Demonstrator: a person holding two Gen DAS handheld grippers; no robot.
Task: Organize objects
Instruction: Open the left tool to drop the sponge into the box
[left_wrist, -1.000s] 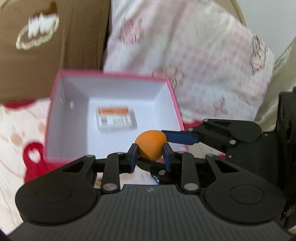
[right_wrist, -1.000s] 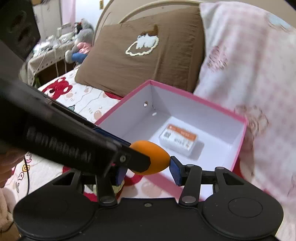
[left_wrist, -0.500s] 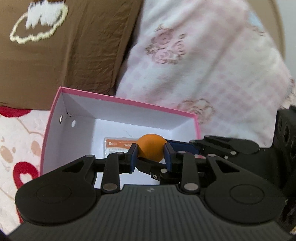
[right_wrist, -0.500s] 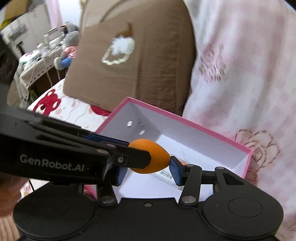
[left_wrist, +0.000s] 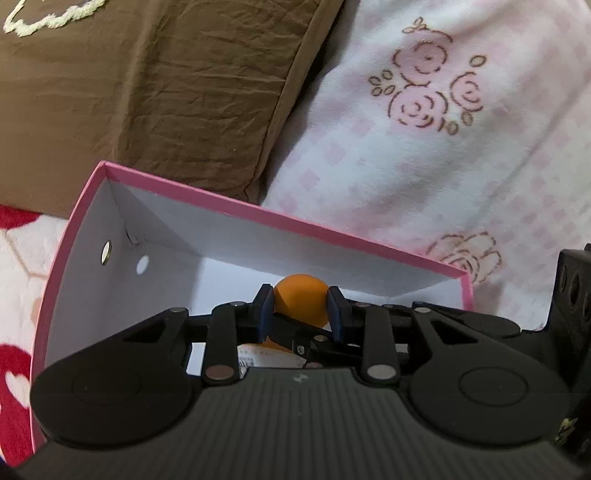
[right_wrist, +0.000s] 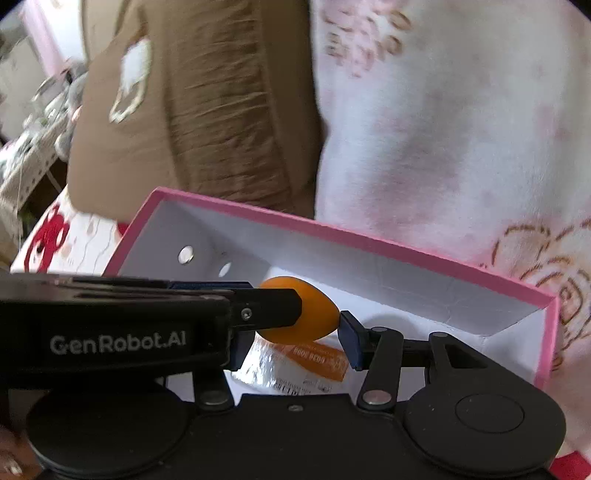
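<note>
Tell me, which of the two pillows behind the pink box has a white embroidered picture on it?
The brown pillow, on the left behind the pink box. The other pillow is white with pink checks and printed roses, with no embroidery visible.

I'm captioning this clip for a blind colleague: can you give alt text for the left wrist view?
The left claw grips an orange egg-shaped object over the white inside of an open pink box, where a labelled packet lies. Behind the box are a brown pillow and a pink-and-white floral blanket.
</note>
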